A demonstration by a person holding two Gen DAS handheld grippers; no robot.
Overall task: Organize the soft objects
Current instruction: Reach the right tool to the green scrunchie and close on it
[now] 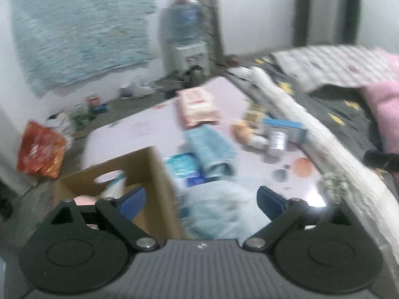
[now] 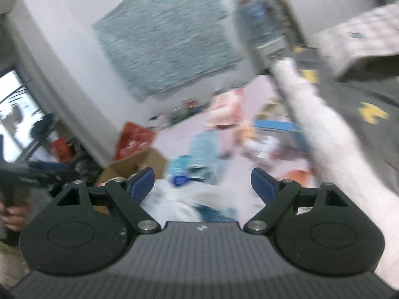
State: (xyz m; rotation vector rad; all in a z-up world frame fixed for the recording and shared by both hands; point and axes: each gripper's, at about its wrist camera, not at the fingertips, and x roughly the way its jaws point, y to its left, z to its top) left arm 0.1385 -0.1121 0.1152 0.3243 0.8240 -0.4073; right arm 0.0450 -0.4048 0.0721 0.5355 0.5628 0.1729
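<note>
Though blurred past reading, printed pink packet beyond cardboard box.

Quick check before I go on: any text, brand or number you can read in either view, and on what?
No text is legible; both views are motion-blurred.
Pink pack: red print, unreadable.
Orange bag: light markings, unreadable.
Blue pack: print smeared.
Blue box: no readable label.
Water jug: label blurred.
Left gripper and right gripper: a small white logo on each body, no letters.
</note>
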